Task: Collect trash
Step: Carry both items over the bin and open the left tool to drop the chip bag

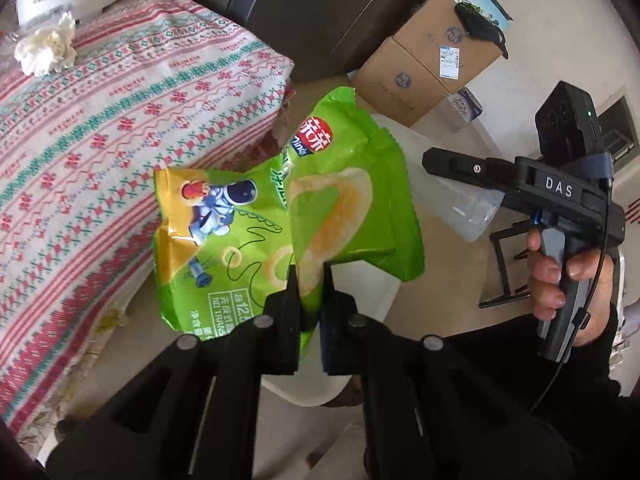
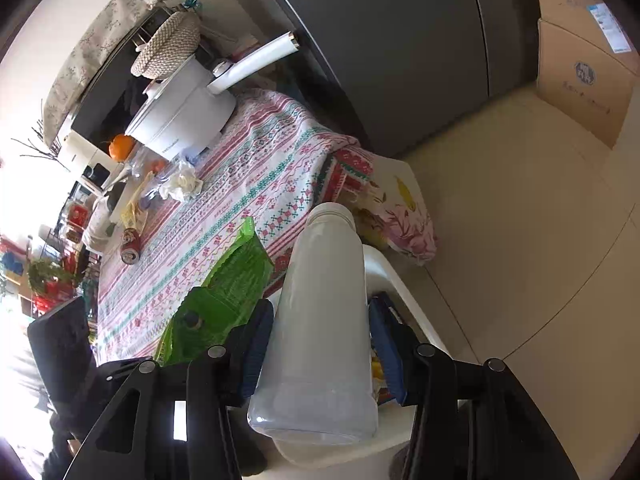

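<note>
My left gripper (image 1: pixel 310 276) is shut on a green snack bag (image 1: pixel 280 216), held in the air beside the table edge and above a white bin (image 1: pixel 312 394). The bag also shows in the right wrist view (image 2: pixel 224 296). My right gripper (image 2: pixel 320 332) is shut on a clear plastic bottle (image 2: pixel 324 312), open mouth pointing away, above the white bin (image 2: pixel 396 276). In the left wrist view the right gripper (image 1: pixel 432 160) appears at the right, the bottle (image 1: pixel 474 216) partly hidden behind it. A crumpled white tissue (image 1: pixel 46 50) lies on the table, also in the right view (image 2: pixel 182 184).
The table has a patterned red-green cloth (image 1: pixel 100 128). On it stand a white cooker (image 2: pixel 180 120), an orange (image 2: pixel 121 146) and a tipped red can (image 2: pixel 131 246). Cardboard boxes (image 1: pixel 432 60) sit on the tiled floor by a dark cabinet (image 2: pixel 400 52).
</note>
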A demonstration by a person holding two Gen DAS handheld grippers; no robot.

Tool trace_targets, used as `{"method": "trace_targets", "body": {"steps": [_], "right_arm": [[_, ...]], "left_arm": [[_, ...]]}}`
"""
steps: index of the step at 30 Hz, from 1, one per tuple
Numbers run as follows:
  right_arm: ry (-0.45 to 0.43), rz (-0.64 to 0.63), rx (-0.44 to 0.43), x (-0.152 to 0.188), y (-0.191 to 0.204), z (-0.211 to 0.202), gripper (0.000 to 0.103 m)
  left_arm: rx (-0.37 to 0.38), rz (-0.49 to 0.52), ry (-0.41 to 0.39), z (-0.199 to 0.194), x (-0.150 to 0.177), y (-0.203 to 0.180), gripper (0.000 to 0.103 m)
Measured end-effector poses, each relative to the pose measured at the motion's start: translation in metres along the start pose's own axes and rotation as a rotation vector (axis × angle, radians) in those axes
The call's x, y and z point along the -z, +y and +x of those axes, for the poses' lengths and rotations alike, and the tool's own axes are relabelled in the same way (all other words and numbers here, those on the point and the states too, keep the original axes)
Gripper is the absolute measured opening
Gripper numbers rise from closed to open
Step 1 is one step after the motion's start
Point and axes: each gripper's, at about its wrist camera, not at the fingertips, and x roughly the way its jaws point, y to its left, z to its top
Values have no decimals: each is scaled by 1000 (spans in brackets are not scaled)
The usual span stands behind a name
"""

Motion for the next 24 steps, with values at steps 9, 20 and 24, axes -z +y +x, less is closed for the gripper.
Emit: {"method": "trace_targets", "body": {"steps": [9,20,24], "right_arm": [[23,12,11,5,-14,-2,50],[111,-29,63,17,-12,14,50],[141,-46,95,23,-15,19,50]], "left_arm": [[35,-41,44,29,-4,-6,19],[-49,27,56,5,-2,-3,63],[-68,79,93,2,11,-3,66]]}}
